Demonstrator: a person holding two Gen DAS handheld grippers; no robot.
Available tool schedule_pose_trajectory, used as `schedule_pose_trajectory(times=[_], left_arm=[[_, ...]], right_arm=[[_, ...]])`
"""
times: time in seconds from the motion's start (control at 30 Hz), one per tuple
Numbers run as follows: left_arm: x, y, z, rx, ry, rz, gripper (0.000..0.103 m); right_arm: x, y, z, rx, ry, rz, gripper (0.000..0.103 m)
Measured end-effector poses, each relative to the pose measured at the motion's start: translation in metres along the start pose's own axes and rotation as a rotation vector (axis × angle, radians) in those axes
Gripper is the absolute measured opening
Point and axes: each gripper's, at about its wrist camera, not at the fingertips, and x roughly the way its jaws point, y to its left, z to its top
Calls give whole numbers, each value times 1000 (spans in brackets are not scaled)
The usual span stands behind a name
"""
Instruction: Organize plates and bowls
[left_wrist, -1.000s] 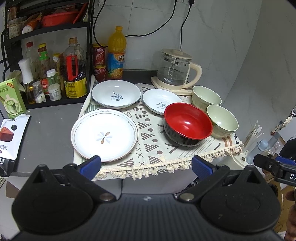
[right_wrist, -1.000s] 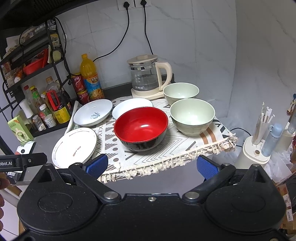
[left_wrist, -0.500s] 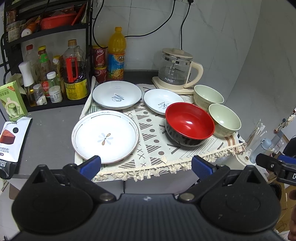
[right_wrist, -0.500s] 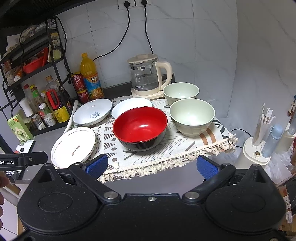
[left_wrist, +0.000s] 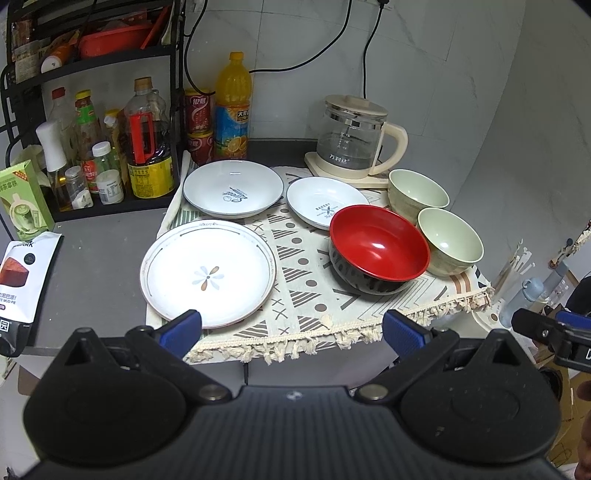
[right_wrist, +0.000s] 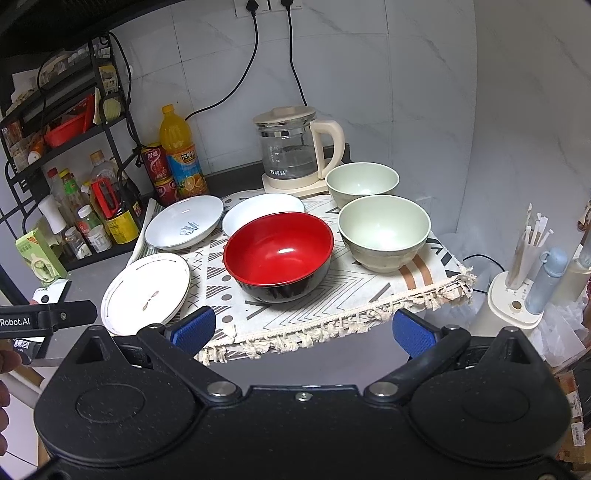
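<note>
The red bowl (left_wrist: 379, 247) sits right of centre in my left view, on the patterned cloth (left_wrist: 306, 288), with two pale green bowls (left_wrist: 450, 240) just beside it to the right. The flower-print plate (left_wrist: 208, 270) lies lower left of the bowl; two white dishes (left_wrist: 233, 187) lie behind. A glass kettle (left_wrist: 352, 138) stands at the back of the bench (left_wrist: 99, 251). My left tongs (left_wrist: 291, 328) and right tongs (right_wrist: 303, 328) are both spread wide, pinching nothing, low in frame before the cloth's fringe.
</note>
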Motion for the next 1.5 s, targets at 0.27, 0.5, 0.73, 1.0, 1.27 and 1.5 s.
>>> schedule_pose_trajectory(times=[0.27,0.5,0.73,1.0,1.27,1.5], left_arm=[[2,-7,0,0,3,4,103],[5,-16,5,-18,20,0,103],[10,-32,14,-13,21,-15,103],[28,-59,29,46,17,-16,103],[68,-82,51,72,49,-48,103],[102,-104,82,94,53,-85,103]], right_arm=[[3,-6,1,4,6,4,103],[4,-13,4,-3,14,13,103],[9,-26,11,-1,20,4,103],[20,-44,20,10,22,-13,103],[44,-67,36,36,30,-48,103],[67,-86,57,55,29,-68,103]])
